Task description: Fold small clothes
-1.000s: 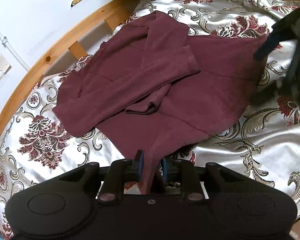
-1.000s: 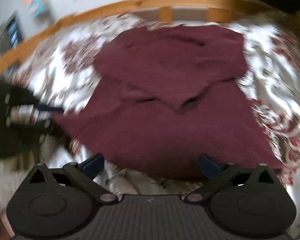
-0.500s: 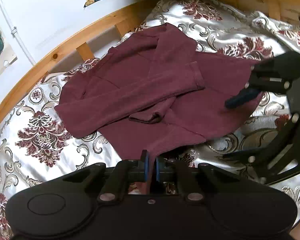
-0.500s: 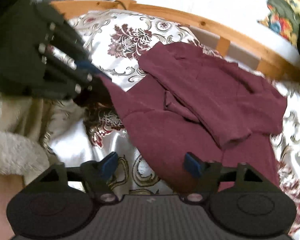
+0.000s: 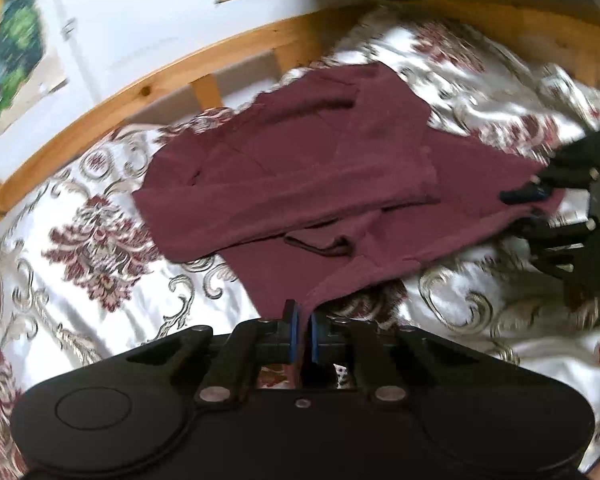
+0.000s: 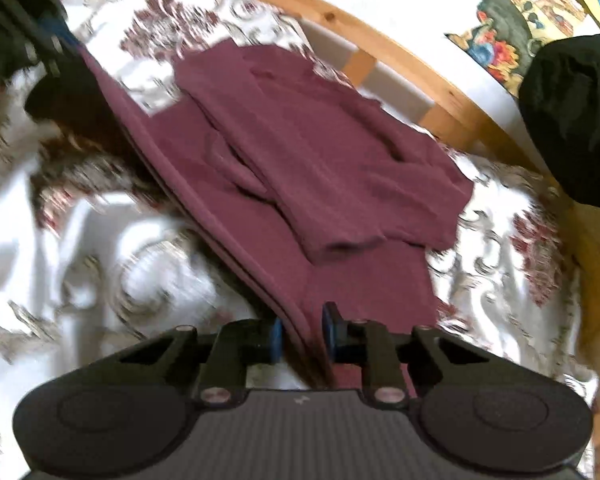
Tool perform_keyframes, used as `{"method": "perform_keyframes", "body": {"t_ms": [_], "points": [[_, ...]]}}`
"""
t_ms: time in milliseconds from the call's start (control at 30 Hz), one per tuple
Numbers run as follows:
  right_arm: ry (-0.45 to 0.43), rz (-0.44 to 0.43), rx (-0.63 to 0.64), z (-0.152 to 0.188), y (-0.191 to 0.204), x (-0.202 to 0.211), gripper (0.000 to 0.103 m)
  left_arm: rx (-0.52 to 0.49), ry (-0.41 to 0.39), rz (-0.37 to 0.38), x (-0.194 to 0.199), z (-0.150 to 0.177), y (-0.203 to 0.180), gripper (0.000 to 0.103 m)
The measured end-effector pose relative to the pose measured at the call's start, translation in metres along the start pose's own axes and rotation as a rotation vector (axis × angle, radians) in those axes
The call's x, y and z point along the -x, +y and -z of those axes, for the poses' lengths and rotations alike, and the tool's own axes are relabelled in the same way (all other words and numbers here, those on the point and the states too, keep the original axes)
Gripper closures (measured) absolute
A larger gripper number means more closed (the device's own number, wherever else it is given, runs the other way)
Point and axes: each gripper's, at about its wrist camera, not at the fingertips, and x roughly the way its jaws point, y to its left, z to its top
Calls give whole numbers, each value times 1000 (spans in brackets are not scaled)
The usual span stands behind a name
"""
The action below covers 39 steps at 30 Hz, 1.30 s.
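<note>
The left gripper (image 5: 302,334) is clamped on 1 hem corner of the maroon sweater (image 5: 300,168) and the right gripper (image 6: 302,336) is closing around the other, so the hem stretches between the 2 while the body lies ahead on the bedspread (image 5: 80,280).

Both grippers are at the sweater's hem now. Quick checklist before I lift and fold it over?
1. Left gripper shut on the sweater corner: ok.
2. Right gripper on the other corner: hem lies between the jaws, which are closing; not ok yet.
3. Sleeves folded onto the body: ok.
4. Hem taut between grippers: ok.
5. Bedspread caught in either grip: cannot tell.
</note>
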Motion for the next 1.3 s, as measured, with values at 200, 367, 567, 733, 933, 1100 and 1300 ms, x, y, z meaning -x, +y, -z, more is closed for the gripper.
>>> {"method": "perform_keyframes", "body": {"t_ms": [200, 367, 567, 733, 933, 1100, 1300], "points": [[151, 109, -206, 16, -48, -19, 83, 152, -5, -23, 1, 0, 24, 97], [158, 135, -301, 24, -67, -17, 88, 180, -7, -13, 0, 0, 29, 97], [175, 159, -269, 22, -63, -14, 91, 191, -38, -5, 4, 1, 30, 97], [69, 208, -176, 8, -55, 26, 96, 202, -134, -45, 28, 4, 33, 98], [-52, 221, -67, -1, -49, 88, 97, 308, -205, -9, 67, 17, 60, 99], [-99, 149, 17, 4, -33, 145, 97, 305, -220, 4, 108, 37, 74, 99], [-116, 69, 8, 15, -16, 208, 97, 210, -220, 16, 162, 63, 70, 99]]}}
